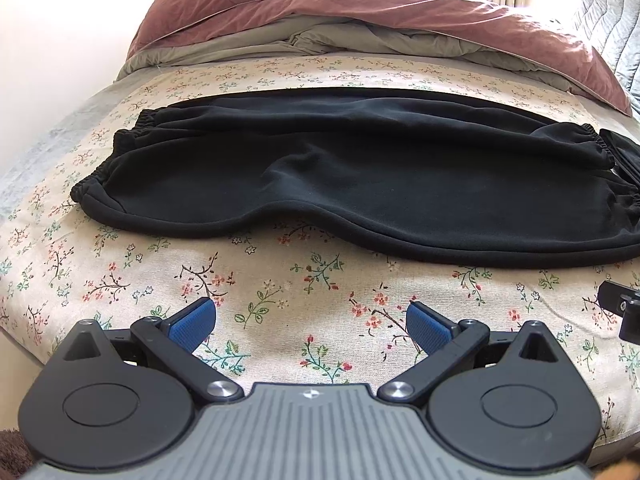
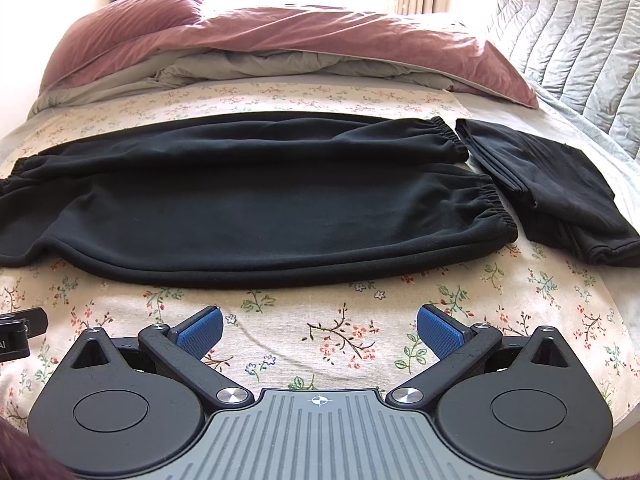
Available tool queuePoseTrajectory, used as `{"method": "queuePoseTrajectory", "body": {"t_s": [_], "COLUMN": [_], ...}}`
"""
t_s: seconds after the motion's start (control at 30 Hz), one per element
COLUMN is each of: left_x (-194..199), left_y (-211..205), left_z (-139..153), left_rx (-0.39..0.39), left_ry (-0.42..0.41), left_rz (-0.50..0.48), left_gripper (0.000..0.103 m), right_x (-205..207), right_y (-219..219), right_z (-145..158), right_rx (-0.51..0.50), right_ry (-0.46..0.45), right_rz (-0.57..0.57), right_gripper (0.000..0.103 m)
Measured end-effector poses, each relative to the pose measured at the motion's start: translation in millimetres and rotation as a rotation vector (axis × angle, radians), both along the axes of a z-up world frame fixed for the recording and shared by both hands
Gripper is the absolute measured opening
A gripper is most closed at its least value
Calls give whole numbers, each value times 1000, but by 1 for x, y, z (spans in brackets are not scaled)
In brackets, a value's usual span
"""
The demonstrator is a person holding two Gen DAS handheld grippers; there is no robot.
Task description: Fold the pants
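Observation:
Black pants point(image 1: 340, 176) point(image 2: 248, 208) lie flat across the floral bed sheet, folded lengthwise with one leg over the other. Gathered elastic edges show at both ends of them. My left gripper point(image 1: 311, 322) hovers open over the sheet, short of the pants' near edge, with nothing between its blue pads. My right gripper point(image 2: 319, 326) is also open and empty, in front of the pants' right half. A second black garment point(image 2: 548, 188), folded into a compact stack, rests to the right of the pants.
A pink duvet point(image 2: 320, 40) with grey lining is bunched at the back of the bed. A grey quilted cushion point(image 2: 580, 32) stands at the back right. The floral sheet point(image 1: 280, 280) spreads between the grippers and the pants.

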State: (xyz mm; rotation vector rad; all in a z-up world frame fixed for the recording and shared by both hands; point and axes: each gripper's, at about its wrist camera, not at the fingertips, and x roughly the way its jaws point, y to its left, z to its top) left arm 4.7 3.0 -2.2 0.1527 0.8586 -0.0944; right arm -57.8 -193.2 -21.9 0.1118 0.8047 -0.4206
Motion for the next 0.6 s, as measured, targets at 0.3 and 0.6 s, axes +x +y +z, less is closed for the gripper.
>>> {"method": "queuePoseTrajectory", "body": {"t_s": [0.3, 0.6], "left_x": [18, 64], "left_y": [17, 53], "left_z": [3, 12], "left_rx": [-29, -58], "left_ry": [-36, -40], "left_rz": [-1, 3], "left_gripper": [103, 103], "right_x": [9, 33], "right_y": [-6, -48], "right_z": [-3, 11], "right_rx": [-124, -53], "right_ry": [-3, 37], "right_rz": [45, 52], "right_gripper": [103, 103]}}
